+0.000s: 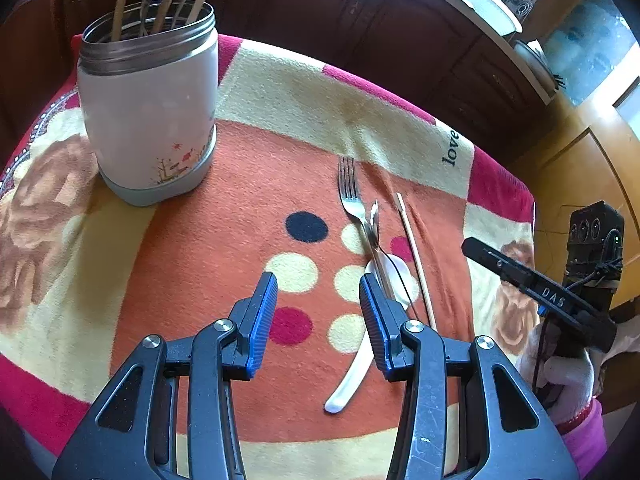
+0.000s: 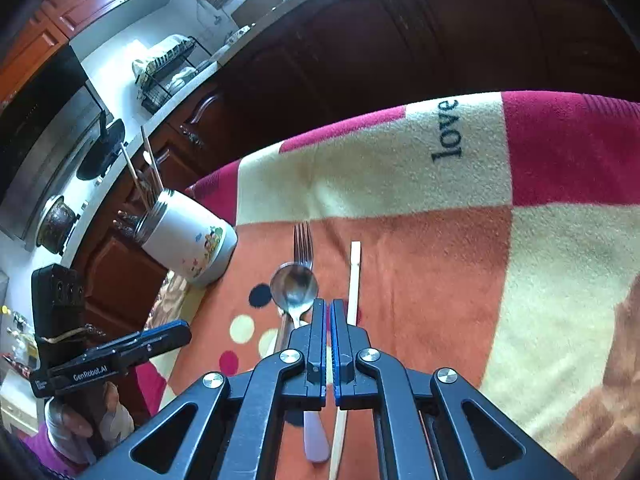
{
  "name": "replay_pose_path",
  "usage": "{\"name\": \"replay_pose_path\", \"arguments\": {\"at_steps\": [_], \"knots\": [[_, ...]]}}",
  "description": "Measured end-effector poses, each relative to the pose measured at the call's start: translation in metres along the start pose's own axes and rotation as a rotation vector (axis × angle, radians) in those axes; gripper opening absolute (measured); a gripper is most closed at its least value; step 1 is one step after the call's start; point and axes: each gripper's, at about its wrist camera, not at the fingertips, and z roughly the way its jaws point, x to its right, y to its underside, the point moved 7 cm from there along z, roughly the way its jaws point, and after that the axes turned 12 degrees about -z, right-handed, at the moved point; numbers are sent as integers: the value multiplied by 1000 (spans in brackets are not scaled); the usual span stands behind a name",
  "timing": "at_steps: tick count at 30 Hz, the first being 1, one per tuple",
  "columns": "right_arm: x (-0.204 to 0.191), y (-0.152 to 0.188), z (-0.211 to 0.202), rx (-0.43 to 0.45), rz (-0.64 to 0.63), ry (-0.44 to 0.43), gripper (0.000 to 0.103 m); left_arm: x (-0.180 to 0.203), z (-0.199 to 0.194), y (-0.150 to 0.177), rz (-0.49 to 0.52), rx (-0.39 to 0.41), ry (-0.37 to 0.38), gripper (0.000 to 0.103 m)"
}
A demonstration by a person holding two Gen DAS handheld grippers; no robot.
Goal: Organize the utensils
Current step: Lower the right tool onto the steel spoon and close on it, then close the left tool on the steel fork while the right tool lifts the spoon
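A white utensil jar [image 1: 150, 108] with chopsticks and spoons in it stands at the back left of the blanket-covered table; it also shows in the right wrist view [image 2: 188, 244]. A metal fork [image 1: 350, 196], a white ceramic spoon [image 1: 356, 372] and a single chopstick [image 1: 416, 256] lie on the cloth. My left gripper [image 1: 318, 292] is open and empty above the cloth, just left of them. My right gripper [image 2: 327, 312] is shut on a metal spoon [image 2: 295, 288], held above the fork [image 2: 303, 240] beside the chopstick [image 2: 354, 276].
A patterned orange, cream and red blanket [image 1: 248, 184] covers the table. Dark wooden cabinets [image 1: 380, 20] and a counter with dishes stand behind it. The right gripper's body [image 1: 552, 292] hangs off the table's right edge.
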Motion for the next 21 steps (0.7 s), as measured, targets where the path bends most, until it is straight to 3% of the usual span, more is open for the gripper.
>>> {"name": "replay_pose_path", "arguments": {"at_steps": [1, 2, 4, 17, 21], "knots": [[-2, 1, 2, -15, -10, 6, 8, 1, 1, -1, -2, -2, 3, 42], [-3, 2, 5, -28, -12, 3, 21, 2, 1, -2, -5, -3, 8, 42], [-7, 1, 9, -26, -21, 3, 32, 5, 1, -5, -11, -5, 22, 42], [-40, -13, 78, -137, -231, 32, 32, -2, 14, -6, -36, -32, 7, 42], [-35, -16, 91, -153, -240, 124, 32, -7, 18, -8, -48, -36, 3, 42]]}}
